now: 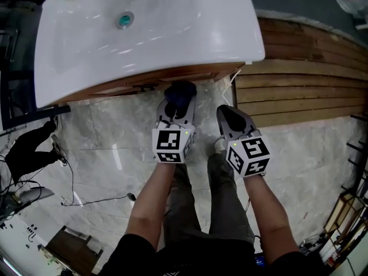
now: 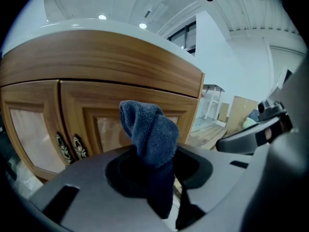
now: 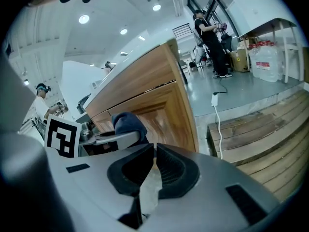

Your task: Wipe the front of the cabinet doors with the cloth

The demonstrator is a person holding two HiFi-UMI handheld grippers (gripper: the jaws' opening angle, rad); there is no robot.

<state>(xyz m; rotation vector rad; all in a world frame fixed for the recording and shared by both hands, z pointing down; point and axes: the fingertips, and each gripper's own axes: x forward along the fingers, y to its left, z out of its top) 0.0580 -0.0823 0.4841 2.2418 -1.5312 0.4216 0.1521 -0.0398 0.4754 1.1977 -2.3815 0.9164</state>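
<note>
Head view. Looks steeply down on a white washbasin (image 1: 172, 39) filling 12 o'clock, drain (image 1: 125, 20) toward 11. Shows the wooden cabinet (image 1: 207, 73) only as a thin brown strip under the basin's rim. Finds the left gripper (image 1: 176, 103) just below that strip at centre, with a dark blue cloth (image 1: 181, 91) bunched at its tip, near the cabinet front; contact not readable from above. Places the right gripper (image 1: 225, 112) just beside it toward 3 o'clock, pointing the same way, short of the cabinet. Takes in pale marble floor (image 1: 103, 131) underneath, wooden planks (image 1: 305, 91) from 2 to 3 o'clock, black cables (image 1: 75, 194) at 8.

Left gripper view. Shows the fingers clamped on the cloth (image 2: 150, 129), a folded wad standing up out of them and a darker tail hanging toward 6 o'clock. Sets the cabinet doors (image 2: 34, 124) behind, from 9 to 1 o'clock, with two ornate handles (image 2: 72, 148) side by side at 8. Cannot tell whether cloth and door panel touch. Catches the right gripper at 3 o'clock.

Right gripper view. Shows the fingers brought together, only a thin slit between them, nothing held. Catches the left gripper and its cloth at 9 o'clock, near the cabinet front. Adds a white cable (image 3: 218, 124) at 3 o'clock, the planks at 4, a person (image 3: 207, 37) standing well off at 1.
</note>
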